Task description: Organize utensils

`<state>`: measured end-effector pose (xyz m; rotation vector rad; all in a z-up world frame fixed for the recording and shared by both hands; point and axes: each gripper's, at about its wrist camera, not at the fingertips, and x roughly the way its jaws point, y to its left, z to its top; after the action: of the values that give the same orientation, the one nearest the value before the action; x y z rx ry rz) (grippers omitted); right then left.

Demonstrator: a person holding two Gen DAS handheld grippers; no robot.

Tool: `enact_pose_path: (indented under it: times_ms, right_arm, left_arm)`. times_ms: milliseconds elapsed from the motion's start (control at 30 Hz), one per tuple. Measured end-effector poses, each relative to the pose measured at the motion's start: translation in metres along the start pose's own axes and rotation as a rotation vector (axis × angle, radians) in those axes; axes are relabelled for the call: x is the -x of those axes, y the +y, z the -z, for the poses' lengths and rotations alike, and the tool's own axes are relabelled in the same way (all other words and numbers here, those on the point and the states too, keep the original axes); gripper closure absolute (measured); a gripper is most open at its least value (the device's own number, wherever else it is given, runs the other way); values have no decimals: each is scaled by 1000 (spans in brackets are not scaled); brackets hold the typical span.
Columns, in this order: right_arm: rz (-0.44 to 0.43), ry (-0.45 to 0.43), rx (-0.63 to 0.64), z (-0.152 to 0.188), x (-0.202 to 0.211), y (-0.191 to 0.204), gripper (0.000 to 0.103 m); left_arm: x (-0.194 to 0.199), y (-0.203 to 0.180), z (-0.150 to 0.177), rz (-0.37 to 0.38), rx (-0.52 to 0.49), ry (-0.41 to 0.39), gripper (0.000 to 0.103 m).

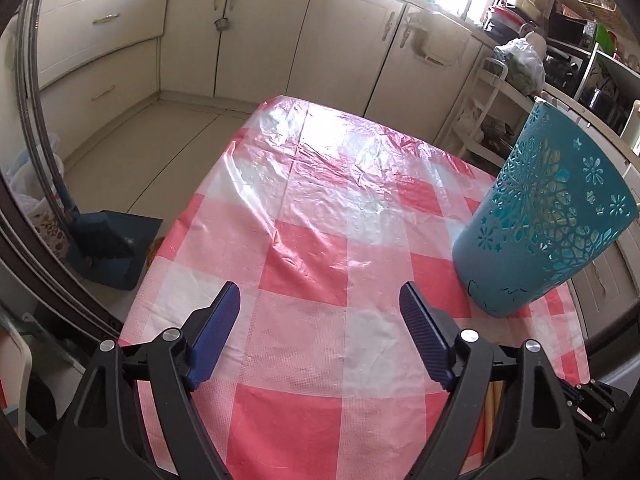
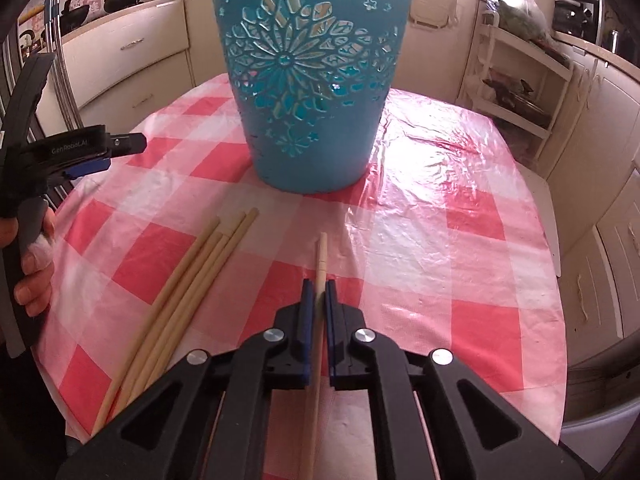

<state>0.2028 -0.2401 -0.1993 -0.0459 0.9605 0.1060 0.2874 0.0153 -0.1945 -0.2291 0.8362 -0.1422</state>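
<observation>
The fingers of the right gripper are pinched on 1 chopstick, which runs lengthwise between the blue pads and sticks out ahead of them, its tip pointing toward the blue basket. The fingers of the left gripper are spread wide with nothing between them, held over the checked cloth of the surface; in the right wrist view the same gripper sits off to the left, well apart from the basket.

The job looks barely begun. The basket stands upright near the middle of the surface, and through its cut-out pattern I cannot tell whether anything is already inside. A loose bundle of about 4 chopsticks lies flat on the cloth just to the left of the right fingers, tips fanned toward the basket's base, none of them touched by either gripper. So 1 stick is in hand and the rest are left to collect.

The held chopstick sits low, near the cloth, with the basket directly ahead and its rim well above the stick, so a lift will probably be needed before it can drop in
</observation>
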Motion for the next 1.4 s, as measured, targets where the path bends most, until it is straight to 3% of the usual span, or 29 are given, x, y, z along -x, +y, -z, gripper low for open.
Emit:
enact_pose_path:
  times_ms: [67,167,333,467,600,733,867,1067,1400]
  right_arm:
    - [-62,4,-78,1,4,-14,97]
    - [-231,-42,-253,-2,20,-44,97]
    - [-419,-219,-375,-29,70,-68,97]
    - [-483,-372,-401,-74,106,-73,97]
    - [-447,-526,-385,-134,129,-66,97]
    - [-330,-657,-387,-186,127,-63,97]
    - [-187,-727,-403,-205,106,-66,97]
    - [-69,-669,-357,-191,64,-66,97]
    - [-86,-580,-278,-155,66,-57,96]
  left_arm:
    - [-2,4,1,1,20,4,21]
    - [-5,6,2,5,31,18,21]
    - [-11,-1,3,-13,1,43,18]
    - [-13,-3,3,-19,-8,54,16]
    - [-13,-4,3,-20,-10,55,15]
    - [-12,-3,3,-14,1,50,15]
    - [-11,-2,2,-4,9,46,15]
    - [-11,0,3,11,15,44,15]
    - [-11,0,3,4,19,43,15]
